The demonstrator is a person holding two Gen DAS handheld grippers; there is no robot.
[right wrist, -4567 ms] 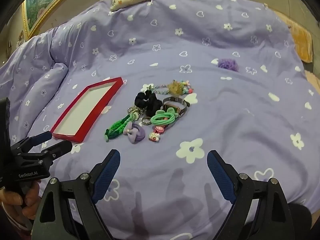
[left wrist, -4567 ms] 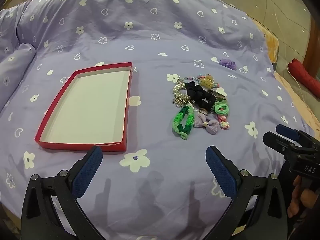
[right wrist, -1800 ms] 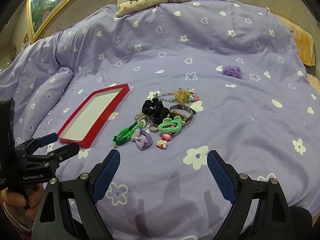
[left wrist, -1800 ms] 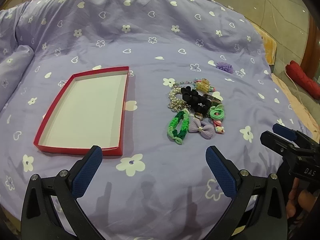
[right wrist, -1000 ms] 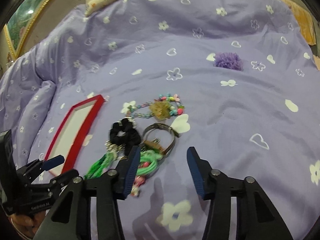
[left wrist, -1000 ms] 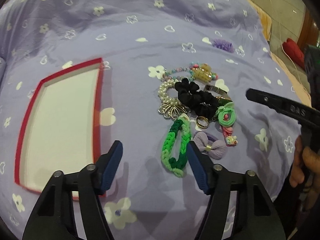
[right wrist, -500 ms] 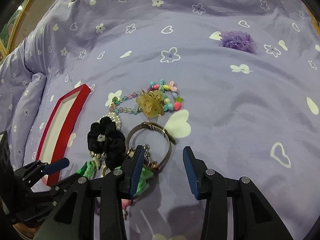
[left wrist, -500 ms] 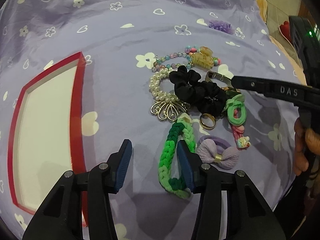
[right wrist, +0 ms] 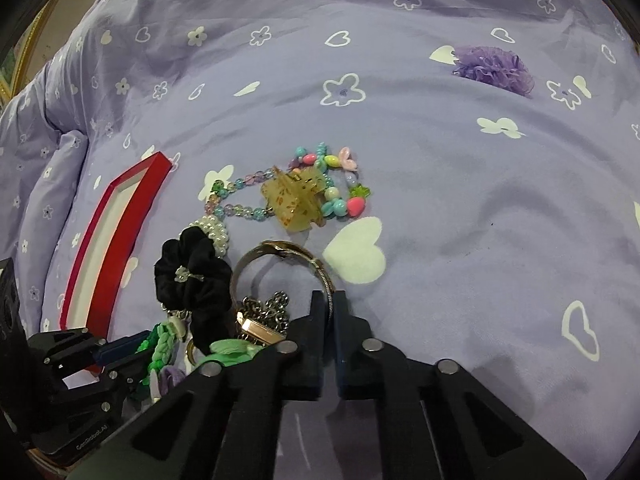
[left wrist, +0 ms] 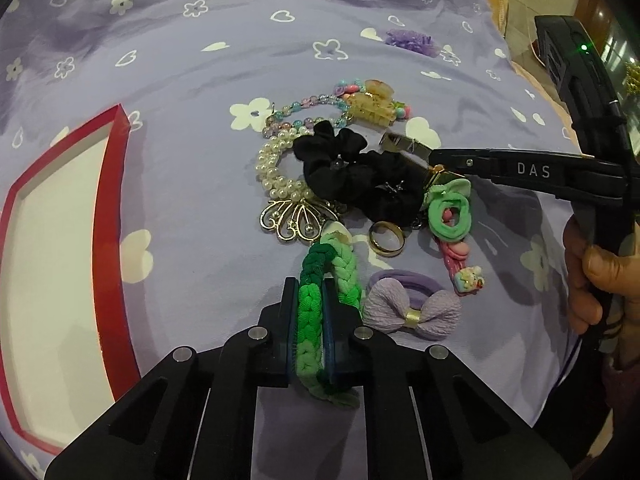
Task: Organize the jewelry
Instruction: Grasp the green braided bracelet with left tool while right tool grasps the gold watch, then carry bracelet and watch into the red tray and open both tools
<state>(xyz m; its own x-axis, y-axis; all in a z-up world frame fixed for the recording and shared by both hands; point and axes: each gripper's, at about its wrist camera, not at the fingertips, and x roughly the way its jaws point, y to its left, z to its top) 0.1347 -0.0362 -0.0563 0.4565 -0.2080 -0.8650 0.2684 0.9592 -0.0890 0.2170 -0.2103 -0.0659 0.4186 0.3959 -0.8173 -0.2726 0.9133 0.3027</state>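
A pile of jewelry lies on the purple bedspread. My left gripper (left wrist: 310, 292) is shut on the green braided band (left wrist: 332, 264), which still lies on the bed. My right gripper (right wrist: 329, 300) is shut on the metal bangle (right wrist: 280, 252); it also shows in the left wrist view (left wrist: 434, 158). Around them lie a black scrunchie (left wrist: 360, 176), a pearl bracelet (left wrist: 276, 172), a gold ring (left wrist: 386, 238), a purple bow tie (left wrist: 412, 308), a green hair tie (left wrist: 450, 216) and a beaded bracelet with a yellow clip (right wrist: 298, 196). The red tray (left wrist: 116, 216) with a white floor lies to the left.
A purple frilly scrunchie (right wrist: 494, 66) lies apart at the far right of the bed. The bed edge and floor (left wrist: 516, 4) are at the upper right. A fold of duvet (right wrist: 48, 168) rises left of the tray.
Both grippers have moved down into the pile and closed: the left on the green braided band, the right on the metal bangle.
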